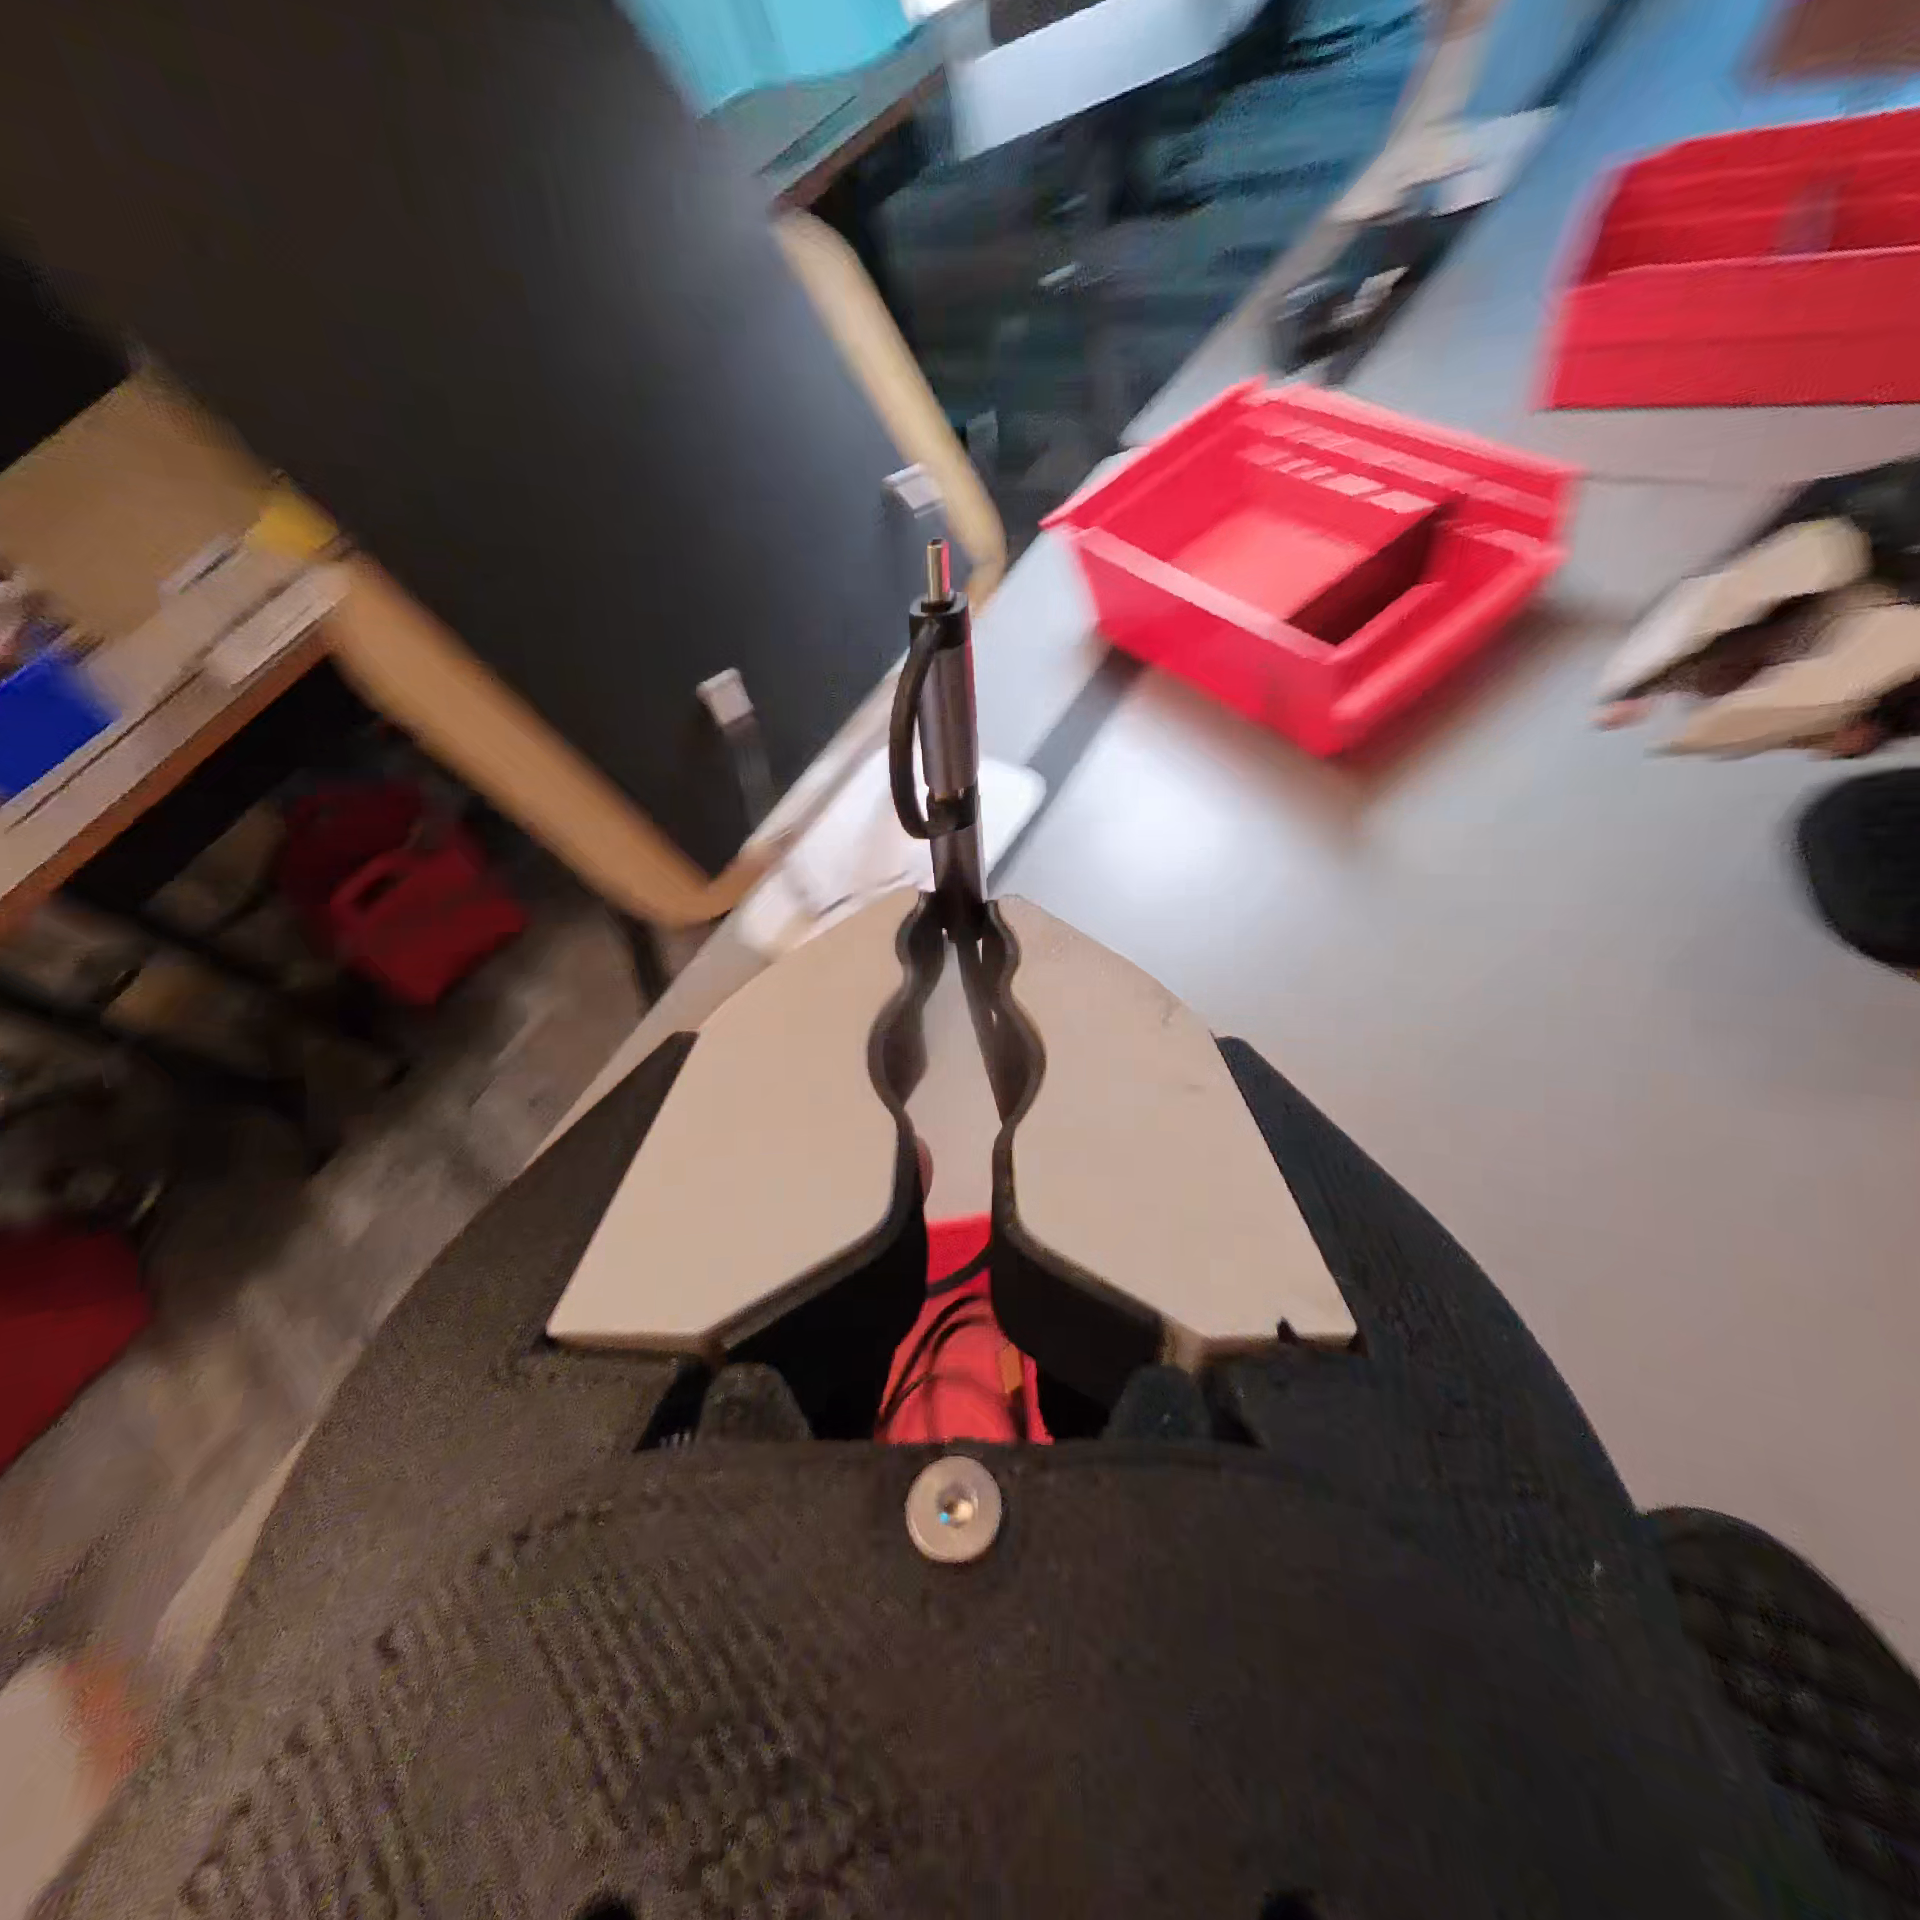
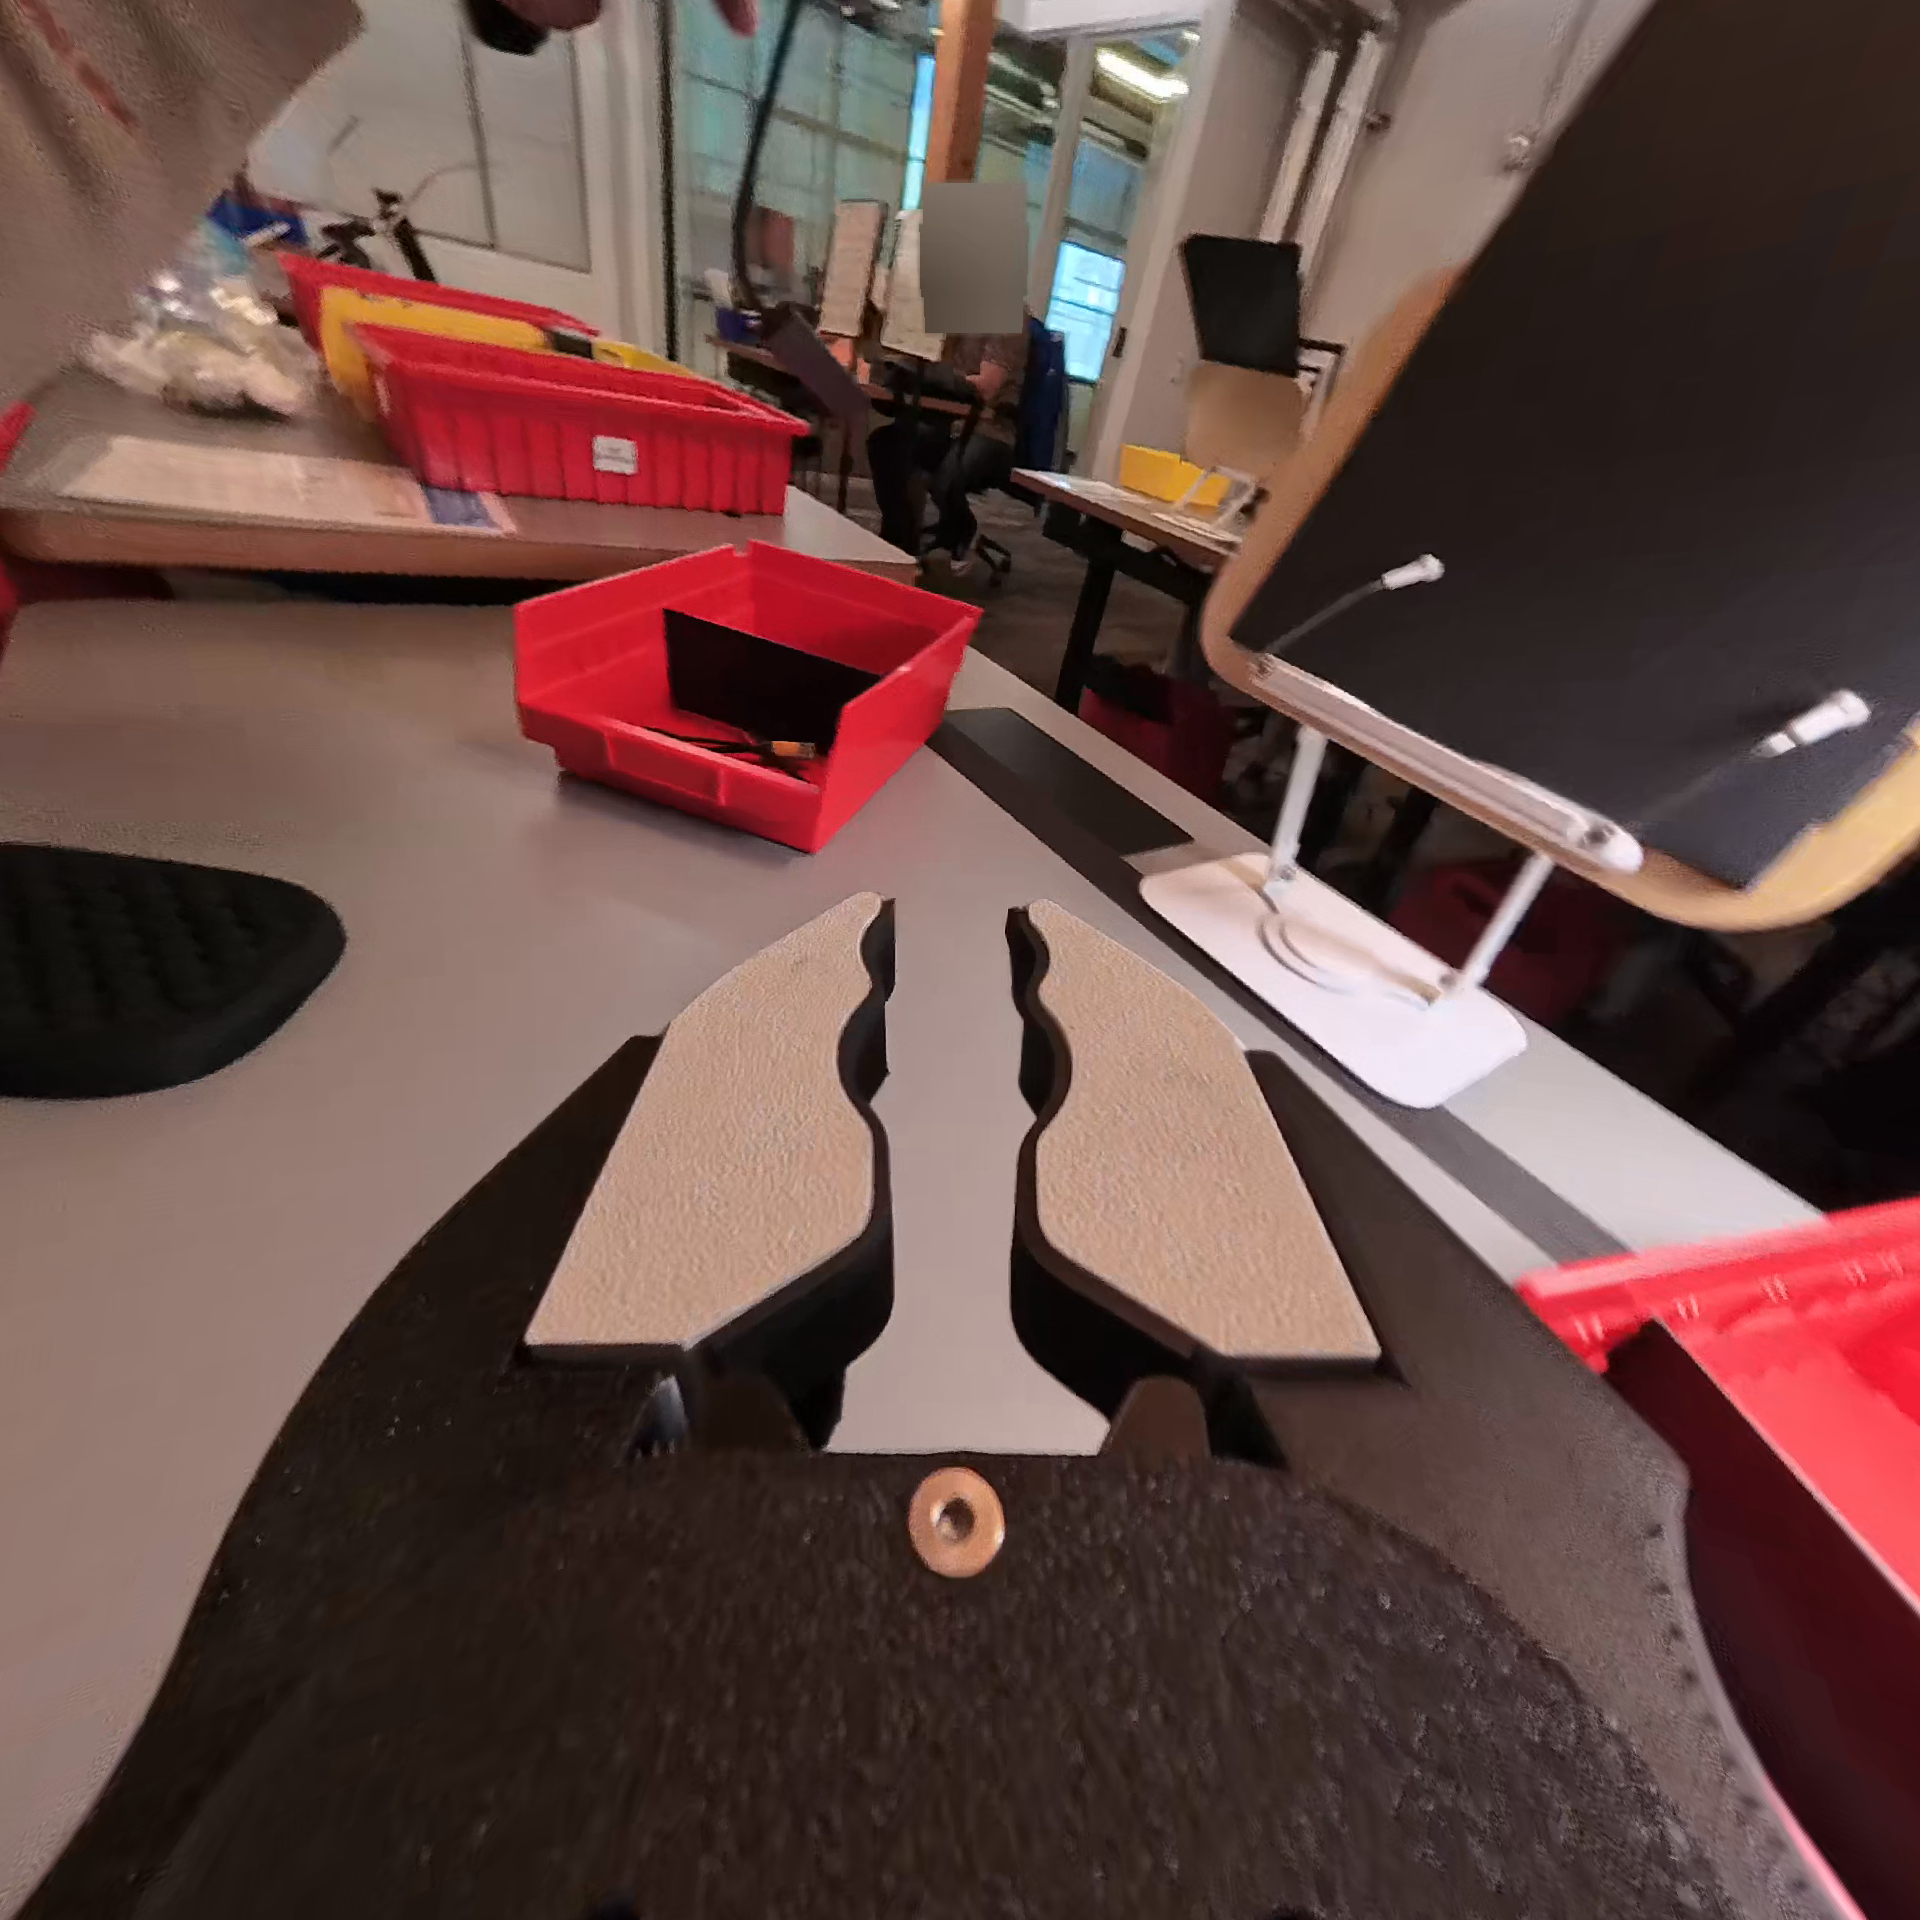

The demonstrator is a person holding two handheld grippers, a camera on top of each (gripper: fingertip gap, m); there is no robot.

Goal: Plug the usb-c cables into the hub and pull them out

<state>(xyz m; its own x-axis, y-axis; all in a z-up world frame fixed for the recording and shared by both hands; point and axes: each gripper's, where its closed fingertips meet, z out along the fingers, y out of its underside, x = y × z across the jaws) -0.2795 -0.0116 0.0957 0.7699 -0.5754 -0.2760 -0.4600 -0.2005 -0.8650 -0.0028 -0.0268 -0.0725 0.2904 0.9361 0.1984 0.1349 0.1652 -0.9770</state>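
While the left gripper (image 1: 958, 914) pinches the slim grey hub (image 1: 951, 727) upright between its tips, that hub's short cable (image 1: 904, 727) loops along its left side, left of the red bin (image 1: 1309, 582). Right of that bin (image 2: 748, 686), the right gripper (image 2: 948, 925) hangs empty above the grey table (image 2: 416, 810), jaws narrowly parted.

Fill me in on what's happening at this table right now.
A person is working with two handheld grippers over a grey table. The left gripper is shut on a slim grey hub, held up in the air with its short USB-C plug pointing away; that view is motion-blurred. The right gripper is open and empty, facing a red bin with cables in it.
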